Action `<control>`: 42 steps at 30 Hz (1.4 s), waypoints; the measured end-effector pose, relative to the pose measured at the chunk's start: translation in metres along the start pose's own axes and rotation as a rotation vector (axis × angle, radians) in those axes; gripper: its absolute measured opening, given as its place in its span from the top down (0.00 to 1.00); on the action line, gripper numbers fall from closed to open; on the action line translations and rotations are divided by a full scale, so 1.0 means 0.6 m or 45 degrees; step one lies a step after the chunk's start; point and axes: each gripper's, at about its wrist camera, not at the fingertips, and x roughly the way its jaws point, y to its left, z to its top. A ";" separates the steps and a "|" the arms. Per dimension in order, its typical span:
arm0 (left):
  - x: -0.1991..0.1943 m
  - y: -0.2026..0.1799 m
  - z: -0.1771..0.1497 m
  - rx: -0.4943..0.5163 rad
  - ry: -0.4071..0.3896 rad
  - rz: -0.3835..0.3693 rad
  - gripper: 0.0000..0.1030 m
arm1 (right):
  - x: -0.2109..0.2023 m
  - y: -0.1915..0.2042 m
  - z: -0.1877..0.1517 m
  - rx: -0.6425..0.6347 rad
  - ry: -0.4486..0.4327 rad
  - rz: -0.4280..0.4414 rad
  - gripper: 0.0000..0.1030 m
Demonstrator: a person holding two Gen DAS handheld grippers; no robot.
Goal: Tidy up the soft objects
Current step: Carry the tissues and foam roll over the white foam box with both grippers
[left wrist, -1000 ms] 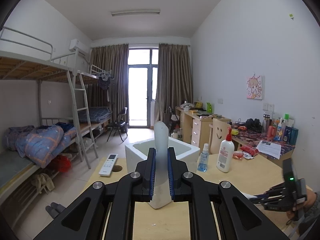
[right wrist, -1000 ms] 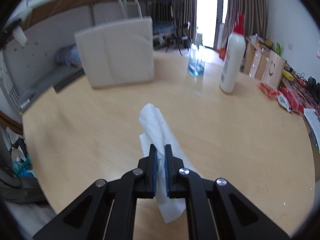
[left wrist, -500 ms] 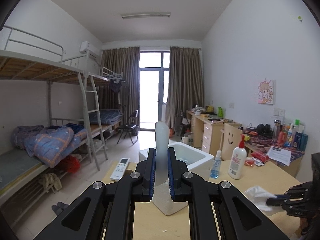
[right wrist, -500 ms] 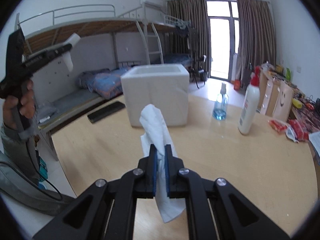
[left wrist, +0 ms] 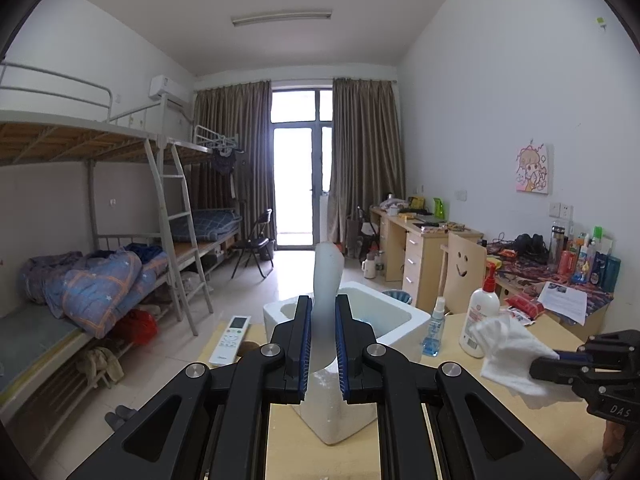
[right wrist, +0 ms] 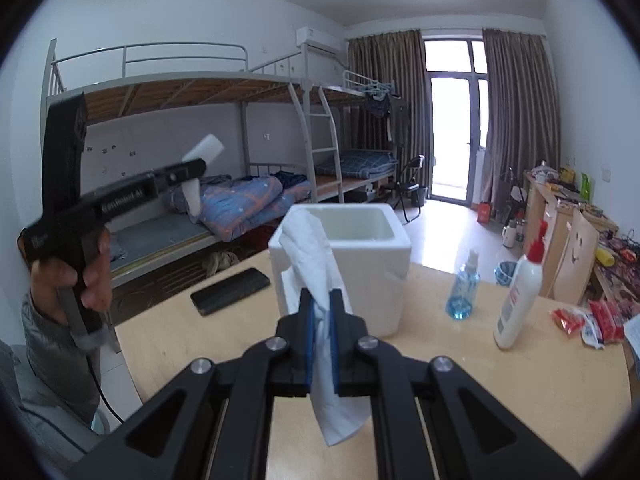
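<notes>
I am in a dormitory room with a bunk bed (left wrist: 92, 216) along one wall, brown curtains (left wrist: 360, 160) around a glass balcony door, and desks down the other wall; before me is a pale wooden table (right wrist: 500, 392); on it stands a white foam box (right wrist: 360, 256), open at the top, with 2 bottles beside it, a white pump bottle (right wrist: 520, 292) and a smaller blue spray bottle (right wrist: 464, 288), the spray bottle nearer the box; a black flat thing (right wrist: 232, 290) lies on the table to the box's other side in the right wrist view, and a white remote control (left wrist: 231, 340) lies near the table's far edge in the left wrist view; red packets (right wrist: 592, 320) sit at the table's far right; my left gripper (left wrist: 322, 344) is clamped on a pale, stiff foam strip (left wrist: 326, 280) that stands up between the blue pads and hangs below them, held in the air in front of the box; my right gripper (right wrist: 322, 336) is pinched tight on a white cloth (right wrist: 320, 272), crumpled and limp, which rises above the pads and droops below them, clear of the table; my hand (right wrist: 80, 276) on the left tool's handle shows at the edge of the right wrist view, with a grey sleeve (right wrist: 48, 344) below it.
</notes>
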 end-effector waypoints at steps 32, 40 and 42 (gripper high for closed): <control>0.118 0.020 0.012 0.044 0.106 -0.047 0.89 | 0.150 -0.022 0.104 0.028 0.030 -0.054 0.91; 0.160 0.025 0.010 0.066 0.138 -0.073 0.89 | 0.194 -0.037 0.119 0.023 0.052 -0.091 0.91; 0.169 0.027 0.010 0.067 0.151 -0.075 0.88 | 0.198 -0.041 0.122 0.031 0.056 -0.081 0.91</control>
